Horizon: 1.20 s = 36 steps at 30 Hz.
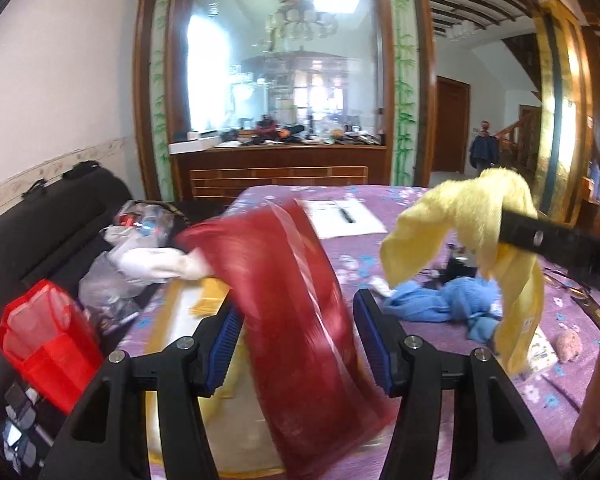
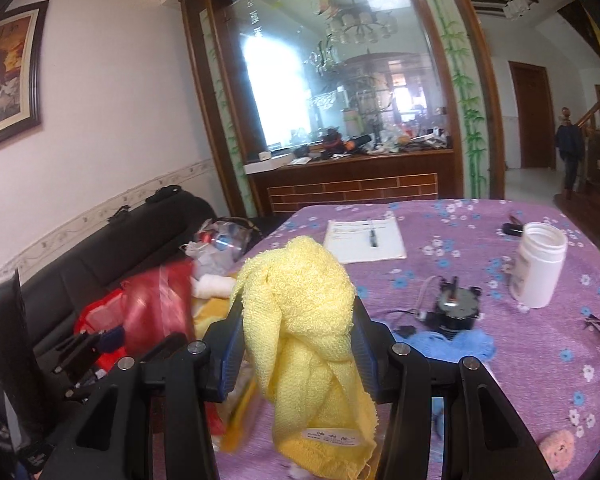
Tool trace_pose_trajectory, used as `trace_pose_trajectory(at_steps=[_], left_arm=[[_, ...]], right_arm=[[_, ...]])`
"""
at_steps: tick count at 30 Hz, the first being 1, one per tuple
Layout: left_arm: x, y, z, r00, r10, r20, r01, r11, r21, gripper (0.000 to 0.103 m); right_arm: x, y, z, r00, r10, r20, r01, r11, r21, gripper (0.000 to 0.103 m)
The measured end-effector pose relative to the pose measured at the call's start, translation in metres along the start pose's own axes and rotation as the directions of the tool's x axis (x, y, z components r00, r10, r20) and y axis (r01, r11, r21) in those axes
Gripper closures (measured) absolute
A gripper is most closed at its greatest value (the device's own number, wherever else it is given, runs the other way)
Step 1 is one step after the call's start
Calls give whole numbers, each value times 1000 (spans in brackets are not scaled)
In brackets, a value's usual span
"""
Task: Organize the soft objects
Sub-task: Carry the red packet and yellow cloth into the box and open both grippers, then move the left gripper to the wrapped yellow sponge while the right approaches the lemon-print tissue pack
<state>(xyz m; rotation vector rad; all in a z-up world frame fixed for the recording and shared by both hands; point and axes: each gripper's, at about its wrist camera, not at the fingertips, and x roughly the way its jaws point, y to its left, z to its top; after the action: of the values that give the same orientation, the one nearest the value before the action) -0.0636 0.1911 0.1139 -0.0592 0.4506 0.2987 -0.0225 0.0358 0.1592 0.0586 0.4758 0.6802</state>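
Observation:
A dark red cloth point(image 1: 296, 320), blurred by motion, hangs lifted between the blue pads point(image 1: 224, 340) of my left gripper point(image 1: 298, 332), which is shut on it. A yellow towel point(image 2: 304, 320) is bunched between the pads of my right gripper point(image 2: 298, 340), shut on it, and its label end droops below. In the left wrist view that yellow towel point(image 1: 460, 216) dangles from the right gripper point(image 1: 520, 232) above the table. A blue cloth point(image 1: 444, 300) lies crumpled on the purple tablecloth. The red cloth point(image 2: 156, 312) shows left of the towel in the right wrist view.
The table point(image 2: 500, 380) has a purple floral cover. On it are a paper with a pen point(image 2: 364, 238), a white jar point(image 2: 538, 264), a small black motor point(image 2: 456, 304) and a pink sponge point(image 2: 556, 446). A black sofa point(image 1: 40, 232) at left holds a red bag point(image 1: 48, 344) and plastic bags.

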Motion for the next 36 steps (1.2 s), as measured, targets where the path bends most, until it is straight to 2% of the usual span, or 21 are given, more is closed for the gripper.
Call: trace_pose_trajectory(at_steps=[3,8,13,18,24,28,31,36], left_arm=[[-6,23,-3,999,40,8,-40,999,-21,47],[6,49,-7,999,33,-35,-36,996,-85,47],[20,67,-14,997,17,-79,-26,992,-124,47],[32,71,-24,993,3,-117,-19,990,-137,47],[38,66,-29,990,-18,-139,0,991,-132,47],[39,61,-32,989,-26,-145,10,993,-115,47],[38,61,-32,989,-32,-147,14,993,-116,47],[38,64,-31,988,-33,-153,13,992,-126,47]], right_arm=[[14,17,9,1000,25,-12,-25,1000,-9,51],[52,41,19,996,65,-64,-65,998,-6,51],[94,49,20,989,72,-130,-71,997,13,51],[135,55,22,975,108,-196,-97,993,66,50],[175,72,31,971,88,-225,-83,996,30,47],[203,74,23,950,82,-301,-81,997,16,42],[212,72,15,934,84,-346,-85,996,11,40],[190,64,19,948,98,-304,-99,995,12,36]])
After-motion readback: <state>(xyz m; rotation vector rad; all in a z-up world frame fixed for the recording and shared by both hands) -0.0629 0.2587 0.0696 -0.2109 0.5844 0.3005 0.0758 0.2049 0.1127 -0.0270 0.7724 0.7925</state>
